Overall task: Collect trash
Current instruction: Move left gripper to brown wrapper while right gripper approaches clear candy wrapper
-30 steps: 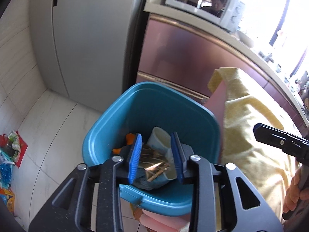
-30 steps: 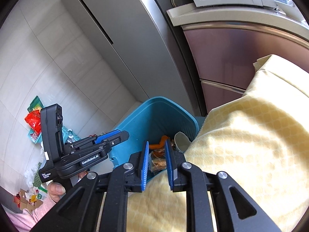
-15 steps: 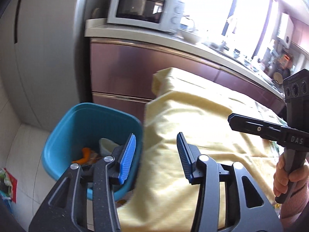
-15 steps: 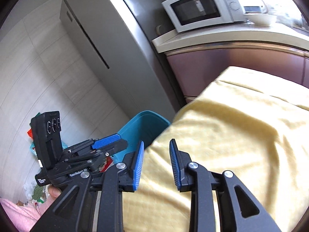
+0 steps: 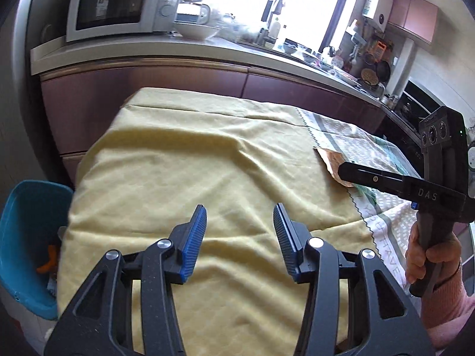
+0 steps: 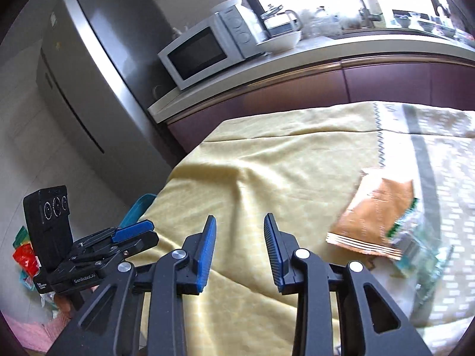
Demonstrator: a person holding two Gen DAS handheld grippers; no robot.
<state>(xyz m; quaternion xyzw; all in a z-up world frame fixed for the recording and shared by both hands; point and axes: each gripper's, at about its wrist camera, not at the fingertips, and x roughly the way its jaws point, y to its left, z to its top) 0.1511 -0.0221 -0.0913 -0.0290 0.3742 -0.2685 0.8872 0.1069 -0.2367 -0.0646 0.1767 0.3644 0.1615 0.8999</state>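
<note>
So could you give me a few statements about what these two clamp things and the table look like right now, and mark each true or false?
1. Both the left gripper and the right gripper are open and hold nothing. True.
2. A brown packet lies on the table. True.
3. The blue bin stands on the yellow cloth. False: it sits beside the table, lower down.
4. The microwave door is open. False: it is shut.
5. The right gripper grips the brown packet. False: the packet lies apart from it.
</note>
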